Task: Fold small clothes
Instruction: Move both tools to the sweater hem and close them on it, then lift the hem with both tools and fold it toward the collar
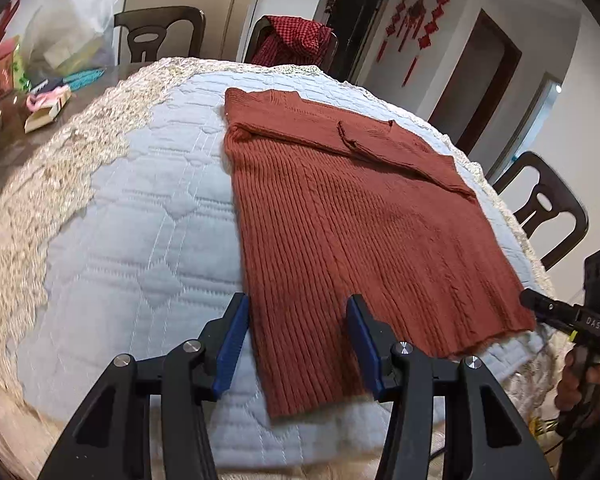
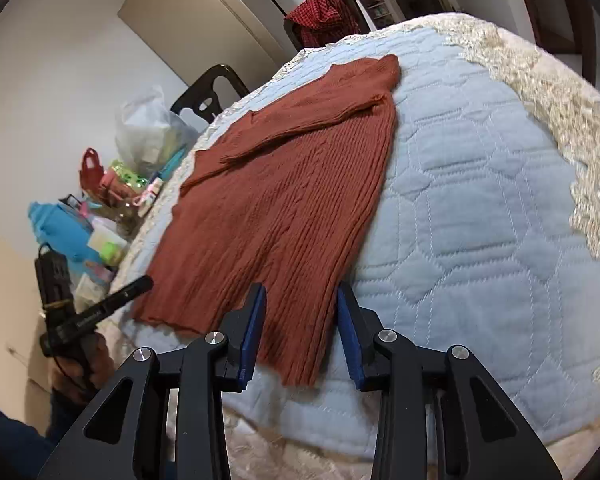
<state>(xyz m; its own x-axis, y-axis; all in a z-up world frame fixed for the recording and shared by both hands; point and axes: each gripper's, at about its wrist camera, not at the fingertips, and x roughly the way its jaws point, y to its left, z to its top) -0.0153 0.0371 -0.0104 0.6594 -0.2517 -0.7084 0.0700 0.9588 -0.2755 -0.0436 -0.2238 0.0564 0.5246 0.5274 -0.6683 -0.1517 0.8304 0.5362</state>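
Note:
A rust-brown ribbed knit sweater (image 1: pixel 340 208) lies flat on a pale blue quilted cloth (image 1: pixel 140 216), its sleeves folded across the chest. My left gripper (image 1: pixel 298 312) is open and empty, just above the sweater's near left hem corner. My right gripper (image 2: pixel 301 300) is open and empty, above the sweater's (image 2: pixel 284 200) near right hem corner. The right gripper's handle also shows at the right edge of the left wrist view (image 1: pixel 572 316). The left gripper's handle shows at the left of the right wrist view (image 2: pixel 96 308).
The quilted cloth (image 2: pixel 480 200) has a cream lace border (image 2: pixel 560 112). Dark chairs (image 1: pixel 160 32) stand round the table; one holds a red checked garment (image 1: pixel 300 36). Plastic bags and small boxes (image 1: pixel 40 68) clutter the table's left end, also in the right wrist view (image 2: pixel 112 200).

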